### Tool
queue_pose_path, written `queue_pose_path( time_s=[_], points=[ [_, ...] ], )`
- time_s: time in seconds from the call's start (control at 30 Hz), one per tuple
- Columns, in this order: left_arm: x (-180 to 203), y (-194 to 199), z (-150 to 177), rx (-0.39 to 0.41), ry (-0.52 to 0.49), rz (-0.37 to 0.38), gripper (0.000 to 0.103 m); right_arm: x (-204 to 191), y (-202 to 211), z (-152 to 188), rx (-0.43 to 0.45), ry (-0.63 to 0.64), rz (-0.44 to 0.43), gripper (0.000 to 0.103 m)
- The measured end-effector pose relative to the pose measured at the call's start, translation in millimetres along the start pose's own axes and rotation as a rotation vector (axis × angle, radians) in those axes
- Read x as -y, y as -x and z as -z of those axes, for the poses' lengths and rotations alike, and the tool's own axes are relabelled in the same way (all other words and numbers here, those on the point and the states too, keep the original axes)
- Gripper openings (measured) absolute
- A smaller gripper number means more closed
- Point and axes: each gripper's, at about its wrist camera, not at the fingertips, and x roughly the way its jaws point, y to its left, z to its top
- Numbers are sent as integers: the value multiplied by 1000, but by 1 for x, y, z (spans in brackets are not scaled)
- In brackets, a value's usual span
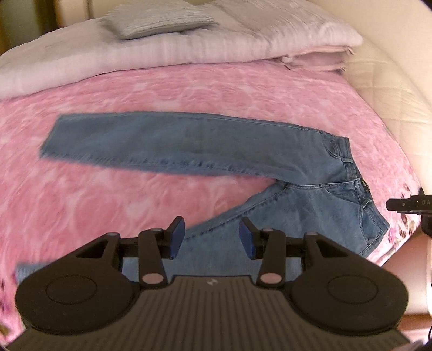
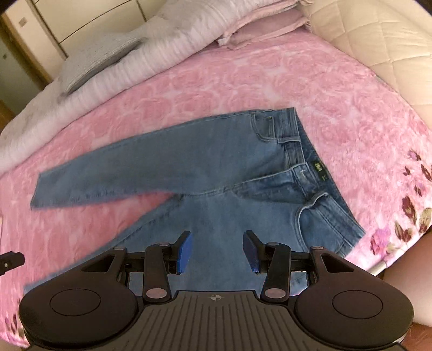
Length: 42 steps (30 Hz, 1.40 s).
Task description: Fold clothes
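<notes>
A pair of blue jeans (image 1: pixel 205 145) lies spread on a pink bedspread (image 1: pixel 108 194), legs apart, waistband to the right. In the right wrist view the jeans (image 2: pixel 216 162) show their waistband and a dark label (image 2: pixel 318 170). My left gripper (image 1: pixel 212 237) hovers open above the near leg, with nothing between its blue pads. My right gripper (image 2: pixel 217 251) is also open and empty, above the upper part of the near leg close to the seat. The far leg stretches away to the left in both views.
A folded white quilt (image 1: pixel 162 54) and a grey pillow (image 1: pixel 154 21) lie at the far side of the bed. A cream padded headboard (image 2: pixel 378 35) runs along the right. The bed's near edge (image 2: pixel 378 267) lies right of the waistband. The other gripper's tip (image 1: pixel 405 205) shows at the right edge.
</notes>
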Motion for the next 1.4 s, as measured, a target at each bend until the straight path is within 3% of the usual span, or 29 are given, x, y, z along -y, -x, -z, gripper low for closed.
queue_pose_path(
  time_s=[0.23, 0.5, 0.73, 0.93, 1.13, 1.4],
  points=[
    [4, -55, -26, -57, -52, 87, 40, 19, -47, -15, -74, -36, 11, 45],
    [21, -128, -41, -95, -42, 136, 40, 52, -117, -54, -50, 5, 28, 45],
    [35, -201, -72, -79, -103, 150, 39, 72, -188, -114, -71, 165, -40, 45],
    [45, -259, -114, -19, -239, 168, 40, 77, -238, -167, -61, 371, -102, 45],
    [39, -313, -158, -33, -394, 177, 39, 88, -275, -213, -56, 529, -127, 46],
    [14, -351, -197, -67, -614, 168, 39, 103, -313, -245, -171, 676, -206, 46]
  ],
)
